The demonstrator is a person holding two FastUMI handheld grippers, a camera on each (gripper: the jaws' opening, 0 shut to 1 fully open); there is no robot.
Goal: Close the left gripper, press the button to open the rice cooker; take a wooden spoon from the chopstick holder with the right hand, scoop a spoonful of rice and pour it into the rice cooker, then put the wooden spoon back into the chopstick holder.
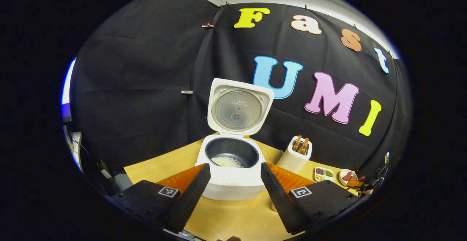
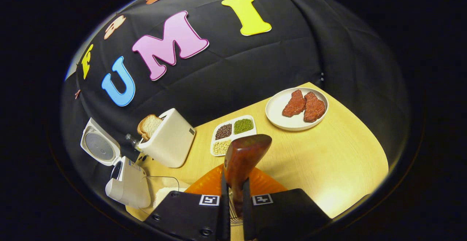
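Wooden table point(image 2: 328, 153): right gripper point(image 2: 233, 186) clamps wooden spoon point(image 2: 242, 160), bowl up. Left gripper point(image 1: 235, 177) spread wide, facing rice cooker point(image 1: 231, 171), lid raised, rice inside. Chopstick holder point(image 1: 295, 155) just beside the cooker; sectioned grain dish point(image 2: 232, 133) and meat plate point(image 2: 296, 109) beyond.

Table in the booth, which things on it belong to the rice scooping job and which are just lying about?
For the job: rice cooker, lid up, rice inside; chopstick holder; wooden spoon gripped by the right gripper; left gripper, open.

Lying about: toaster with bread; divided tray of beans; plate with meat.
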